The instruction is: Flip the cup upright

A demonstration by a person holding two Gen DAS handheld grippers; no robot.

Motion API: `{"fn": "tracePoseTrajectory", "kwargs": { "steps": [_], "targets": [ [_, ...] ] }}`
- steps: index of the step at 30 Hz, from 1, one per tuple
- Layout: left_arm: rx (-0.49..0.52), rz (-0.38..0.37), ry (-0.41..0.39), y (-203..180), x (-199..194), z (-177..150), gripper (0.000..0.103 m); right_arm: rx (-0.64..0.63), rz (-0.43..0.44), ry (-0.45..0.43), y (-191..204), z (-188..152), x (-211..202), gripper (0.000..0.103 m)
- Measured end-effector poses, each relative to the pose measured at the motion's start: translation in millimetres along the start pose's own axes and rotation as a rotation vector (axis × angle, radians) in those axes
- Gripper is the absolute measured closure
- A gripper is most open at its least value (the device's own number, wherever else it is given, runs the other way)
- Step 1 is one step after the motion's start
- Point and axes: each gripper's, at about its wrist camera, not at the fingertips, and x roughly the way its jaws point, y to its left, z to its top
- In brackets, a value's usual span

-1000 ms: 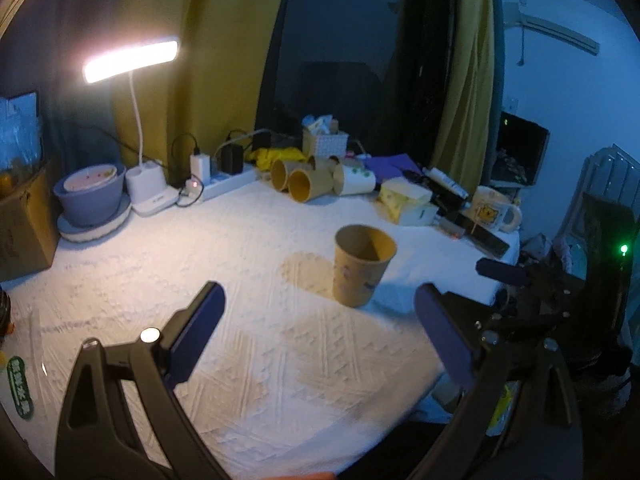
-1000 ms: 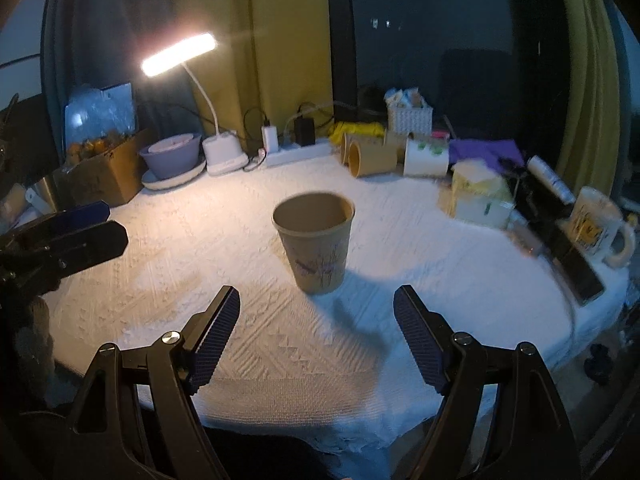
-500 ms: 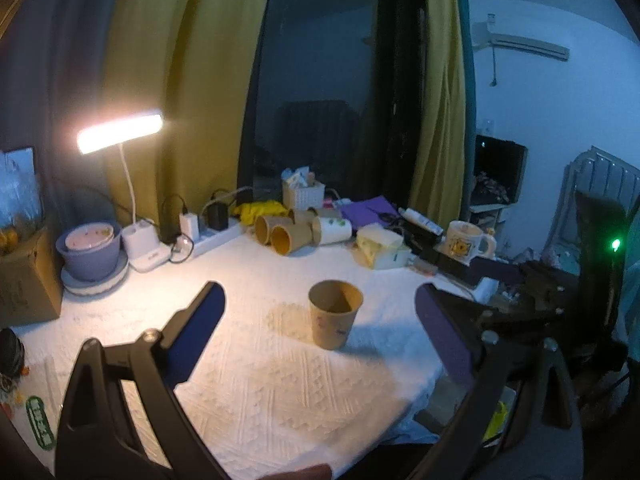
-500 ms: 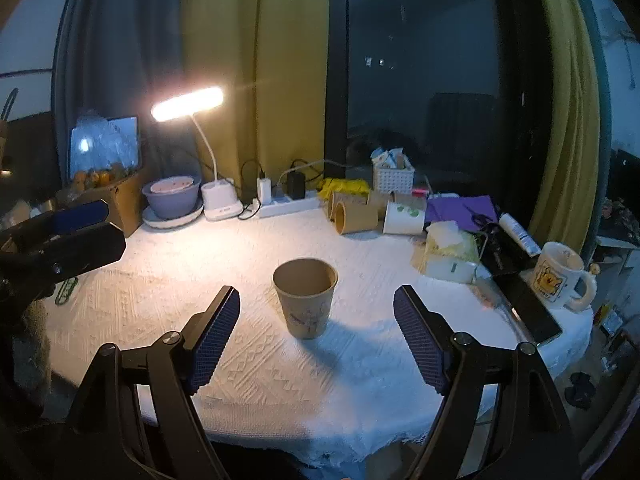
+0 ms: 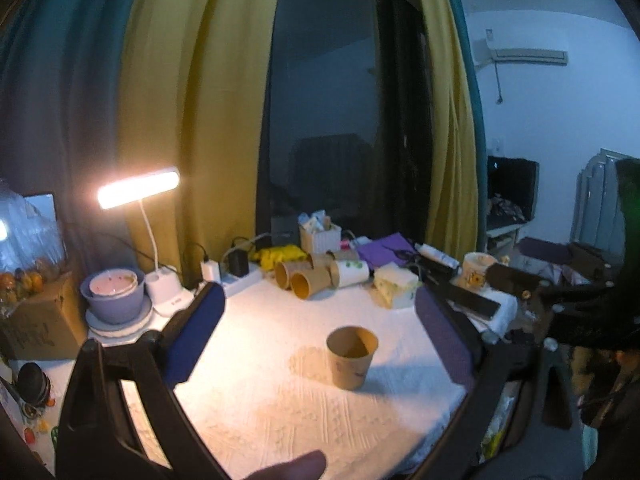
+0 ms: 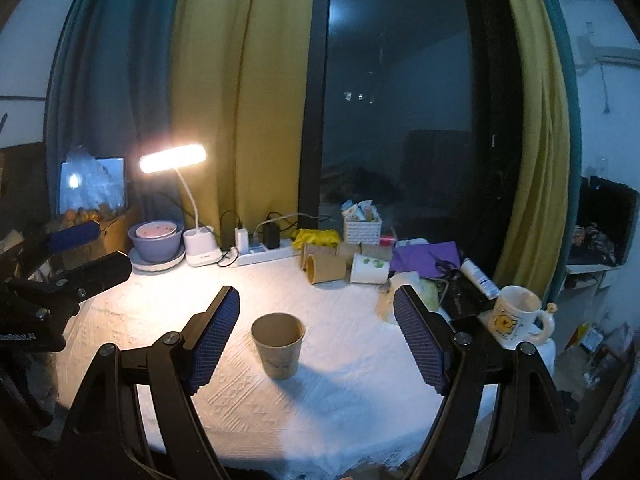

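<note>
A brown paper cup [image 5: 352, 358] stands upright, mouth up, on the white textured tablecloth [image 5: 280, 412]; it also shows in the right wrist view [image 6: 278, 345]. My left gripper [image 5: 320, 340] is open and empty, held back from and above the cup. My right gripper [image 6: 316, 340] is open and empty, also back from the cup, which sits between its fingers in the view. The left gripper's blue pad shows at the left edge of the right wrist view [image 6: 74, 236].
A lit desk lamp [image 6: 173, 158] and a purple bowl [image 6: 154, 240] stand at the back left. A power strip [image 6: 264, 251], several lying paper cups [image 6: 326, 268], a white basket [image 6: 362, 229], a tissue box [image 5: 394, 286] and a yellow mug [image 6: 516, 312] line the back and right.
Both grippers have pulled back and risen away from the cup, so it looks smaller and farther. The cup has stayed upright in the same spot.
</note>
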Motion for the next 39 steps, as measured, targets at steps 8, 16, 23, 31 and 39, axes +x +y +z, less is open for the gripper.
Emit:
{"fn": "tracePoseTrajectory", "kwargs": {
  "steps": [8, 16, 23, 31, 39],
  "targets": [
    [-0.067, 0.06, -0.025, 19, 1, -7, 0.006, -0.004, -0.056, -0.053, 1, 13, -17, 0.021],
    [-0.114, 0.069, -0.005, 31, 6, -16, 0.006, -0.005, -0.068, -0.044, 3, 11, -11, 0.021],
    [-0.107, 0.06, -0.014, 29, 4, -17, 0.006, -0.009, -0.063, -0.031, 4, 10, -8, 0.021],
    [-0.106, 0.06, -0.015, 28, 3, -17, 0.006, -0.009, -0.062, -0.027, 6, 11, -6, 0.021],
    [-0.098, 0.054, -0.007, 27, 4, -18, 0.006, -0.004, -0.062, -0.024, 7, 10, -4, 0.021]
  ]
}}
